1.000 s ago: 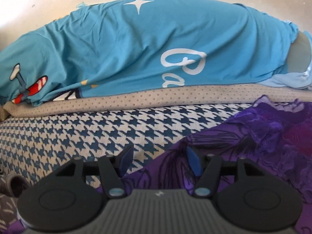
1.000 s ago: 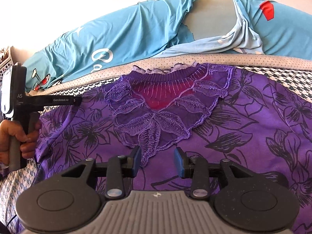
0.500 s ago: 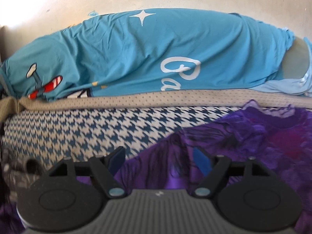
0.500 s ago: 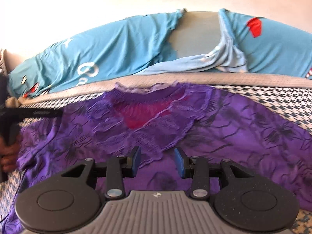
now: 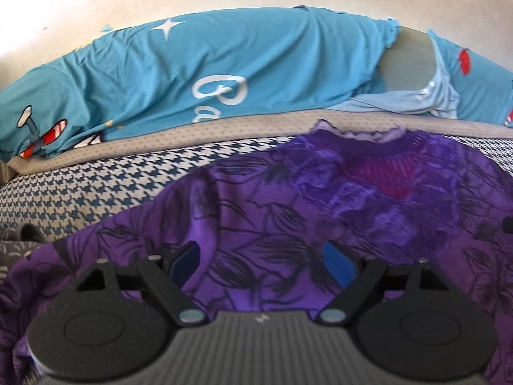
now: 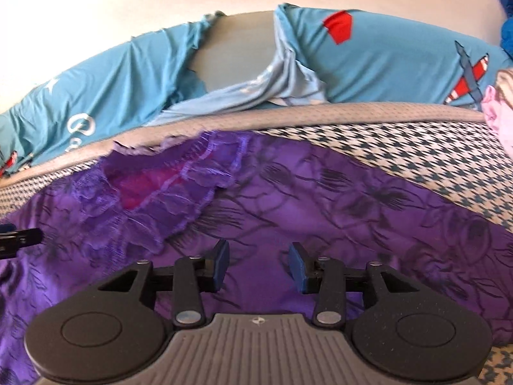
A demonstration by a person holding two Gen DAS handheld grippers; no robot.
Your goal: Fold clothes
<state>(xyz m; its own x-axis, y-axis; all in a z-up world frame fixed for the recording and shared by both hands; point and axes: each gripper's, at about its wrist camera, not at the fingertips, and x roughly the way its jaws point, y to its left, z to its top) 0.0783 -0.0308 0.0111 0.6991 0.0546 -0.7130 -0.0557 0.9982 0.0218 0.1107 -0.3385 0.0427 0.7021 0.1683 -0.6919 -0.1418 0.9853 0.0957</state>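
A purple floral garment [image 5: 256, 208] [image 6: 336, 211] lies spread on the bed, its lace collar [image 5: 384, 173] [image 6: 166, 192] towards the pillows. My left gripper [image 5: 261, 258] hovers over the garment's left part, left of the collar; its jaws are opening wide and the blue pads pinch nothing. My right gripper [image 6: 259, 264] is over the cloth to the right of the collar. Its jaws are opening too, and only flat fabric shows in the gap. A black part of the left gripper [image 6: 19, 240] pokes in at the right wrist view's left edge.
The garment rests on a houndstooth sheet [image 5: 80, 192] [image 6: 416, 154]. Blue pillows printed with planes [image 5: 192, 80] [image 6: 400, 57] line the pale wall behind. A pink cloth [image 6: 500, 115] lies at the right edge. Grey patterned stuff [image 5: 22, 237] sits at the far left.
The left gripper has moved right, from the garment's edge over the sheet onto the cloth, and its jaws have widened. The right gripper has moved right, away from the collar; the person's hand has left its view.
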